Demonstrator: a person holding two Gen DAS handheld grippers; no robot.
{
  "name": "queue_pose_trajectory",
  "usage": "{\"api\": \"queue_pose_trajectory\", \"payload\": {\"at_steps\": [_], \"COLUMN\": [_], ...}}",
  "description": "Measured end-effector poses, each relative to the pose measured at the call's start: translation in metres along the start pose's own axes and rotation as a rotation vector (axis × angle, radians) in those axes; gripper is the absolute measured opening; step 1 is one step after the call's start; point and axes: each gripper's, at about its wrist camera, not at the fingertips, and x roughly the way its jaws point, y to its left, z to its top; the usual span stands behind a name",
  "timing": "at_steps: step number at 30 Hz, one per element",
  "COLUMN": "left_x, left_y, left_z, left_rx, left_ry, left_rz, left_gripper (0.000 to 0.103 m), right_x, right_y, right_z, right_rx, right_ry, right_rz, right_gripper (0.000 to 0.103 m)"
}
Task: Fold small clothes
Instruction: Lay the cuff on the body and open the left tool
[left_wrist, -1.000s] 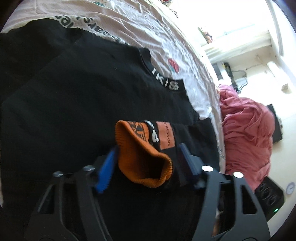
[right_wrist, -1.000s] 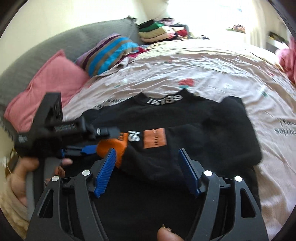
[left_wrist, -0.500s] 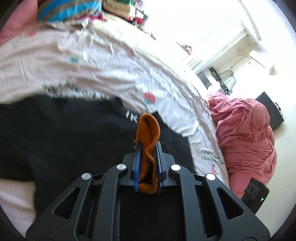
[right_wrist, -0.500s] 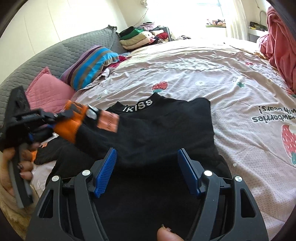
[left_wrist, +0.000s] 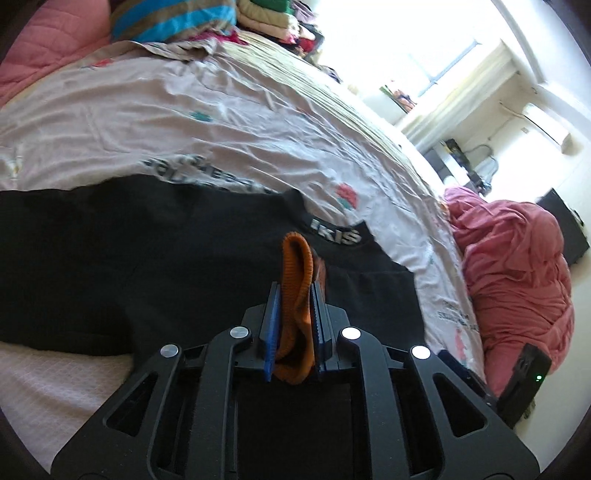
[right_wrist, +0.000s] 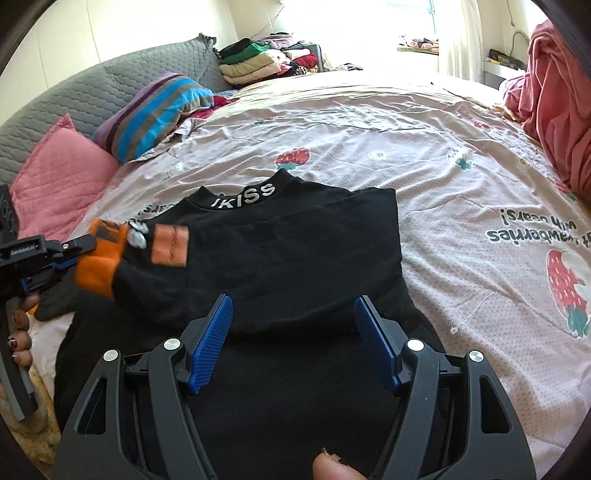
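The left gripper (left_wrist: 293, 317) is pinched on the orange cuff (left_wrist: 297, 280) of a black top (right_wrist: 295, 258). The cuff is bunched between the blue pads, its loop sticking out past their tips. In the right wrist view the sleeve (right_wrist: 147, 280) runs from that grip across to the body of the top, lifted clear of the cloth under it, so the sleeve fold looks under way, not laid down.

The right gripper (right_wrist: 293, 328) stands spread with nothing between its pads. It hovers over the near part of the top, the cloth passing below and ahead of it, and a thumb tip shows at its back edge.

Ahead of both tools the top lies flat on the bedspread (right_wrist: 461, 206), collar (right_wrist: 245, 197) at the far end. The side to the right of the right gripper looks already turned in to a straight edge; whether a sleeve is tucked there cannot be told.

Left to do, by my reading: lay this sleeve across the body, then fold the top up end to end.

Farther out are pillows (right_wrist: 59, 173), a pile of clothes (right_wrist: 266, 59) and a pink blanket (left_wrist: 517, 266).
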Motion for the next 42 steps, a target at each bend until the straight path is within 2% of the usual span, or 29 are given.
{"api": "queue_pose_trajectory", "payload": {"at_steps": [5,6,7,8,12,16,21,25,27,29,30,31,32,36,40,42], "left_x": [-0.015,-0.015,-0.013,-0.009,0.019,0.044,0.039,0.033,0.028,0.024,0.02,0.018,0.015,0.002,-0.009,-0.015], "left_y": [0.004,0.003,0.0,-0.002,-0.011,0.0,0.01,0.008,0.006,0.004,0.004,0.003,0.002,0.002,0.002,0.003], "left_z": [0.002,0.002,0.001,0.0,-0.016,-0.035,-0.042,-0.042,-0.042,-0.042,-0.042,-0.042,-0.041,-0.039,-0.037,-0.036], "left_rx": [0.014,0.022,0.033,0.045,0.121,0.132,0.123,0.123,0.119,0.117,0.12,0.125,0.13,0.141,0.146,0.148], "left_ry": [-0.046,-0.047,-0.039,-0.027,0.07,0.146,0.137,0.137,0.135,0.128,0.122,0.118,0.114,0.084,0.066,0.054], "left_rz": [0.042,0.048,0.052,0.058,0.106,0.199,0.169,0.172,0.177,0.171,0.171,0.175,0.179,0.202,0.233,0.259], "left_gripper": [0.008,0.01,0.016,0.021,0.025,0.033,0.034,0.04,0.049,0.052,0.052,0.053,0.057,0.069,0.091,0.093], "right_x": [0.007,0.009,0.012,0.014,0.023,0.036,0.058,0.05,0.044,0.039,0.035,0.032,0.029,0.017,0.005,0.001], "right_y": [0.006,0.008,0.009,0.011,0.016,0.011,-0.004,-0.002,-0.002,-0.001,0.0,0.002,0.002,0.006,0.012,0.016], "right_z": [0.003,0.005,0.006,0.007,0.01,0.007,-0.002,-0.003,-0.003,-0.002,-0.003,-0.003,-0.002,0.001,0.006,0.008], "right_rx": [-0.029,-0.034,-0.039,-0.043,-0.063,-0.055,-0.019,-0.02,-0.013,-0.014,-0.017,-0.022,-0.023,-0.022,-0.017,-0.021], "right_ry": [0.002,0.005,0.009,0.012,0.028,0.076,0.151,0.123,0.107,0.093,0.085,0.076,0.067,0.035,0.0,-0.013], "right_rz": [-0.023,-0.025,-0.03,-0.035,-0.047,-0.075,-0.107,-0.105,-0.094,-0.088,-0.09,-0.093,-0.091,-0.074,-0.045,-0.032], "right_gripper": [0.067,0.067,0.067,0.067,0.067,0.068,0.068,0.068,0.068,0.068,0.07,0.081,0.084,0.092,0.096,0.097]}}
